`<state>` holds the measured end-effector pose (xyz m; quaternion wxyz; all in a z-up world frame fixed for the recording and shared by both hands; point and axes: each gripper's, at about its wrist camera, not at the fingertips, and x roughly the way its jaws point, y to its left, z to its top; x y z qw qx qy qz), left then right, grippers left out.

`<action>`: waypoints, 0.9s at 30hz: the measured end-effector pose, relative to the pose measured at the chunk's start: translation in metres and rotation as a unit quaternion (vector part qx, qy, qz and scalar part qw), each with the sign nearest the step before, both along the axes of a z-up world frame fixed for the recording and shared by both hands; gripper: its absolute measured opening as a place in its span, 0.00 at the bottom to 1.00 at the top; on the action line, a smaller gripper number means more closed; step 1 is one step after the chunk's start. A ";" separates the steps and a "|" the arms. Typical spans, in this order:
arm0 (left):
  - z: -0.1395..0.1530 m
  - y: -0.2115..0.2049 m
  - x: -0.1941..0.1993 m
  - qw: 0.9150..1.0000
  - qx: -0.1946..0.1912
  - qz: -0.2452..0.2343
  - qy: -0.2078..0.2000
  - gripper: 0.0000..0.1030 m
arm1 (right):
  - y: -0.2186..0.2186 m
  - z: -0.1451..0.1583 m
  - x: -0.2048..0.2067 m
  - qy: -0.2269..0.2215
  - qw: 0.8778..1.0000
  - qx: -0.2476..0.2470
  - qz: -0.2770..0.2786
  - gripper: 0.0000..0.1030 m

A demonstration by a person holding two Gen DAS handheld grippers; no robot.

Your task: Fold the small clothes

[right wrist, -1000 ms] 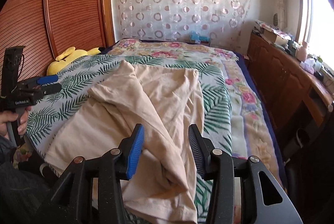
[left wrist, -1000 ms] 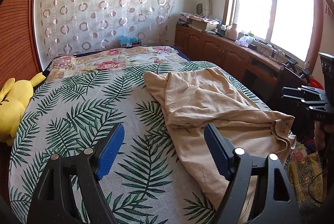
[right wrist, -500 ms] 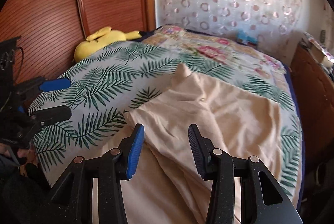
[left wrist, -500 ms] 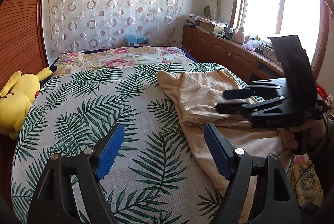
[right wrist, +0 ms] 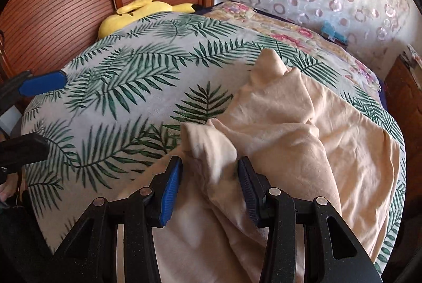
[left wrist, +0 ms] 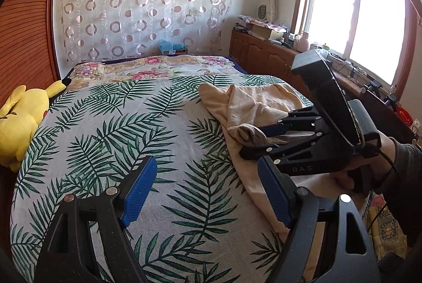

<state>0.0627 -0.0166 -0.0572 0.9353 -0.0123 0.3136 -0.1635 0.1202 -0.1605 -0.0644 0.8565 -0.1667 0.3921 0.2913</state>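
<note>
The beige garment (right wrist: pixel 303 140) lies crumpled on the bed (left wrist: pixel 126 140), toward its window side, spread over the leaf-print cover with one raised fold bunched near the bed's front edge. No fold has yet been made; the cloth is untidy and uneven.

The right gripper (right wrist: pixel 208 188) is angled down at that raised fold. Its jaws stand partly apart with the bunched cloth between them; the pads do not visibly press on the fabric, so this is judged an approach to a pinch and not a grip. In the left wrist view the same gripper (left wrist: pixel 253 138) lies low over the fold, with a hand (left wrist: pixel 369 167) behind it on the handle.

The left gripper (left wrist: pixel 205 193) is spread wide and holds nothing. It is poised over bare bedcover just beside the garment's near edge, probably placed there to take a second edge once the right side is secured.

A yellow plush toy (left wrist: pixel 21 124) lies at the far side, well apart from the work.
</note>
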 end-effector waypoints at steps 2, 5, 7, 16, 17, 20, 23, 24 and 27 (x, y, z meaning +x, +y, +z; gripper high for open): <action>-0.001 0.000 0.000 1.000 -0.001 0.000 0.001 0.77 | -0.001 0.000 0.002 0.004 1.000 0.010 -0.002 0.44; -0.002 0.000 0.000 1.000 -0.001 -0.001 0.002 0.77 | -0.005 0.000 0.001 0.001 1.000 0.017 -0.005 0.33; -0.002 -0.001 -0.001 1.000 0.000 -0.002 0.002 0.77 | -0.013 0.005 -0.002 0.004 1.000 0.027 -0.004 0.10; -0.005 -0.006 -0.002 1.000 0.002 -0.007 0.007 0.77 | -0.059 0.059 -0.011 -0.042 0.994 0.102 -0.019 0.06; -0.005 -0.007 -0.001 1.000 0.002 -0.008 0.008 0.77 | -0.066 0.063 -0.009 -0.040 0.992 0.113 -0.024 0.06; -0.006 -0.009 -0.002 1.000 0.002 -0.011 0.009 0.77 | -0.073 0.060 -0.005 -0.025 0.991 0.126 -0.030 0.06; -0.007 -0.012 -0.002 1.000 0.005 -0.014 0.010 0.77 | -0.070 0.052 -0.004 -0.013 0.991 0.130 -0.030 0.06; -0.007 -0.013 -0.002 1.000 0.006 -0.015 0.011 0.77 | -0.069 0.049 -0.003 -0.010 0.990 0.136 -0.032 0.06; -0.007 -0.013 -0.003 1.000 0.007 -0.016 0.011 0.77 | -0.069 0.050 0.006 -0.010 0.988 0.145 -0.044 0.06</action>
